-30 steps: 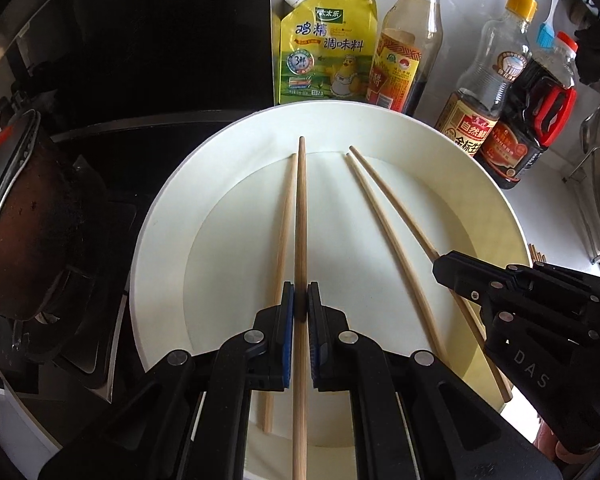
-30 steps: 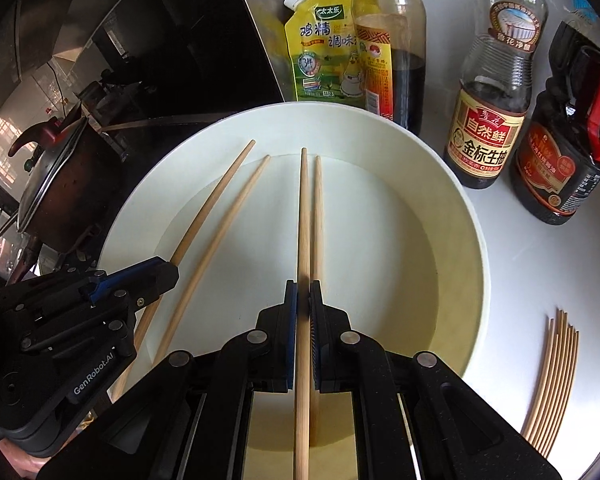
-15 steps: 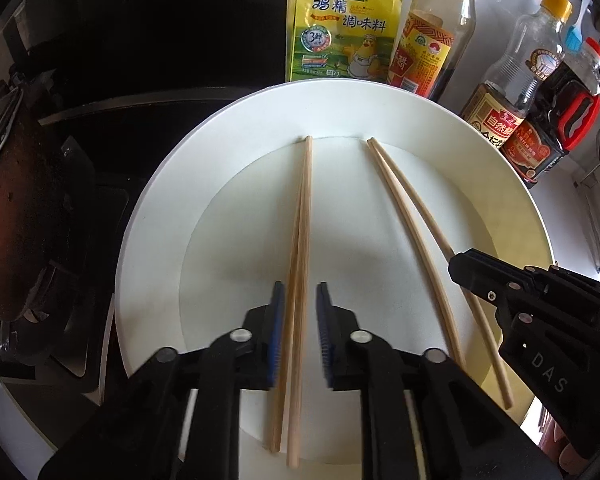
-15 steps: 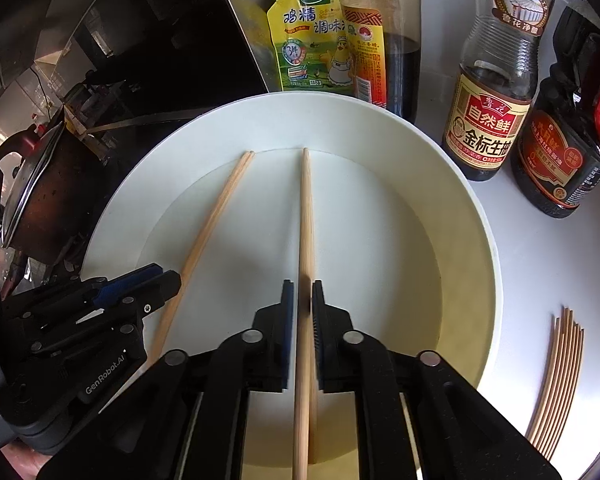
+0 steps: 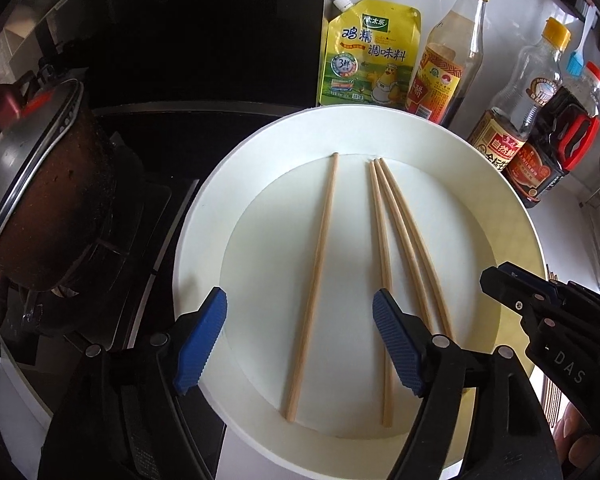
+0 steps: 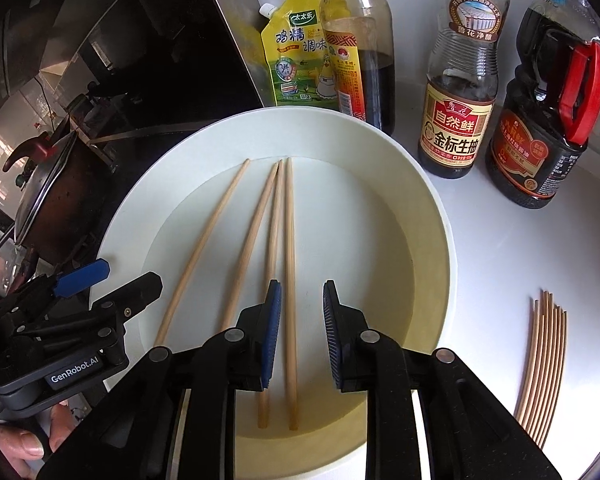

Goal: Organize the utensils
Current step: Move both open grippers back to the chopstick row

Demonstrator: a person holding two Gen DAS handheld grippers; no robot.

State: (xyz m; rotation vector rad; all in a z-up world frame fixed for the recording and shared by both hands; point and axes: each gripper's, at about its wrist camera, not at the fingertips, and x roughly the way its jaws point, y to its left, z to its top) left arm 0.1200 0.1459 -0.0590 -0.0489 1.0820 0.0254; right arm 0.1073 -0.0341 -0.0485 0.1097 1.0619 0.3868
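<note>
Several wooden chopsticks lie lengthwise in a large white plate (image 5: 204, 216) (image 6: 428, 208). One chopstick (image 5: 314, 268) (image 6: 204, 244) lies apart on the left; the others (image 5: 396, 232) (image 6: 288, 264) lie close together to its right. My left gripper (image 5: 300, 340) is open and empty, its jaws wide on either side of the lone chopstick. It also shows in the right wrist view (image 6: 108, 280). My right gripper (image 6: 300, 332) is open and empty, with one chopstick lying between its jaws. In the left wrist view it (image 5: 512, 284) sits over the plate's right rim.
A yellow seasoning pouch (image 5: 366, 56) and several sauce bottles (image 6: 458, 92) stand behind the plate. A dark pot (image 5: 40, 184) sits on the black stove at left. A bundle of thin bamboo skewers (image 6: 544, 364) lies on the white counter at right.
Both grippers were shut on a chopstick each; both have opened and let them go onto the plate. The left chopstick now lies beside the right pair, and both grippers have drawn back.
</note>
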